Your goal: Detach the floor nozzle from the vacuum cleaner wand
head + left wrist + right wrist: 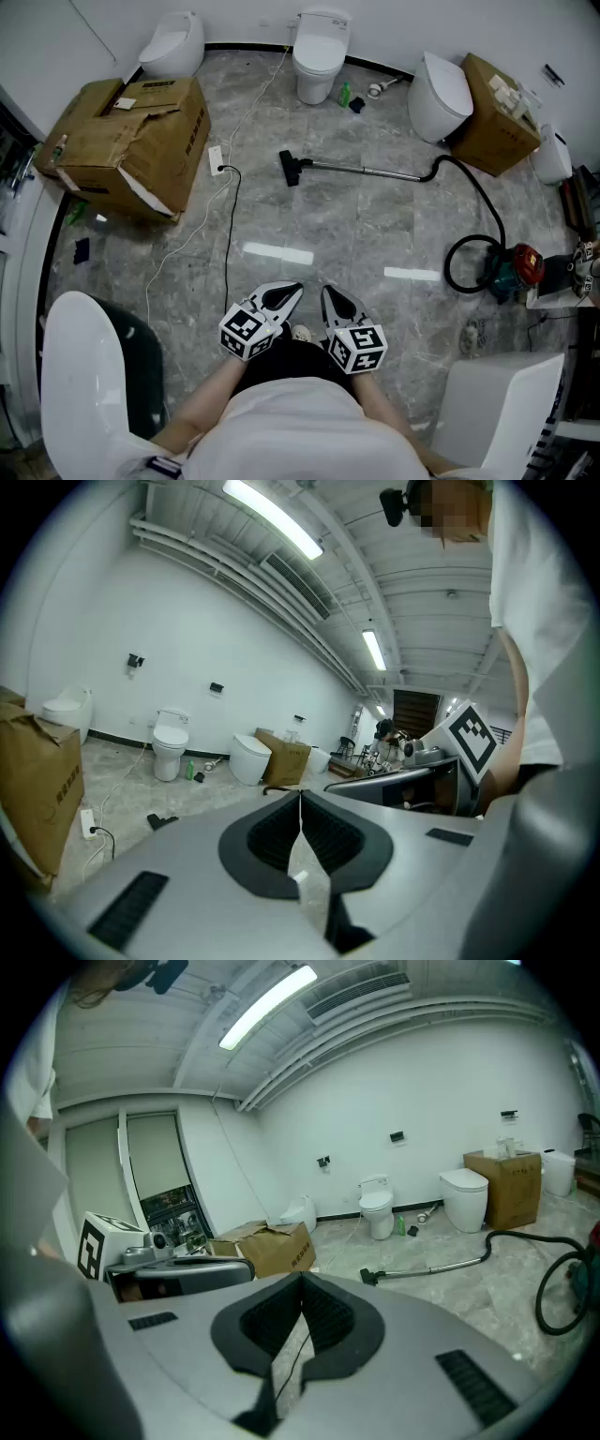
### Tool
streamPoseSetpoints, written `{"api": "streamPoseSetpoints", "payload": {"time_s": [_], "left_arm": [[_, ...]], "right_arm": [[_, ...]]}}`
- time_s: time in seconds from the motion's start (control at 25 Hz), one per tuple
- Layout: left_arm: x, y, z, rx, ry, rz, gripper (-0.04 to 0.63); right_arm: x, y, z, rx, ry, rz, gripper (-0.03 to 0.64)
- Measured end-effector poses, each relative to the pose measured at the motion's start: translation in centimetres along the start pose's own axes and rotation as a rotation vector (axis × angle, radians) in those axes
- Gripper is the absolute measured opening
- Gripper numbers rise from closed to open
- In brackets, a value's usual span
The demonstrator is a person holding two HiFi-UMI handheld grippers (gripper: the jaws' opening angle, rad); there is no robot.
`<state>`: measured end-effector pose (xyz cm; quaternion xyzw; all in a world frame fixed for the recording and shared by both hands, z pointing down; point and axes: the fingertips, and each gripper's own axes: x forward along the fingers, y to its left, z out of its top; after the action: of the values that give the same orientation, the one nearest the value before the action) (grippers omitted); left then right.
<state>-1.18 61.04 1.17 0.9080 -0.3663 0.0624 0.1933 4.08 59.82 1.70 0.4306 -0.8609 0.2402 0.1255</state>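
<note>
A black floor nozzle [292, 168] lies on the grey floor, joined to a metal wand [366, 171] that runs right into a black hose [483, 202]. The hose loops down to the red and teal vacuum body [515, 268]. The right gripper view shows the nozzle [368, 1279] and the wand [433, 1267] far off; the left gripper view shows the nozzle [161, 821] small and distant. My left gripper [288, 293] and right gripper [330, 296] are held close to my body, well short of the nozzle. Both are shut with nothing between their jaws.
A torn cardboard box [131, 145] sits at the left, another box [494, 114] at the back right. Toilets [320, 53] stand along the far wall. A power strip [217, 160] with trailing cables [230, 244] lies left of the nozzle. White fixtures [80, 375] flank me.
</note>
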Motion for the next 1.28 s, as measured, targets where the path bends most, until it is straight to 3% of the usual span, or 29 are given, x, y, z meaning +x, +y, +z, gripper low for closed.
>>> {"api": "streamPoseSetpoints", "payload": {"time_s": [0.52, 0.84, 1.12, 1.28], "left_arm": [[0.2, 0.4, 0.3, 0.024, -0.013, -0.046, 0.011], [0.3, 1.9, -1.2, -0.02, 0.018, -0.051, 0.011], [5.1, 4.5, 0.3, -0.058, 0.018, -0.026, 0.011], [9.5, 5.3, 1.8, -0.033, 0.03, -0.007, 0.011]], "right_arm": [[-0.1, -0.7, 0.2, 0.024, -0.04, -0.032, 0.016], [-0.6, -3.9, -1.3, 0.178, -0.076, -0.13, 0.017], [2.2, -8.1, 1.0, 0.196, -0.039, -0.068, 0.017], [3.8, -12.1, 3.1, 0.181, -0.023, -0.016, 0.017]]}}
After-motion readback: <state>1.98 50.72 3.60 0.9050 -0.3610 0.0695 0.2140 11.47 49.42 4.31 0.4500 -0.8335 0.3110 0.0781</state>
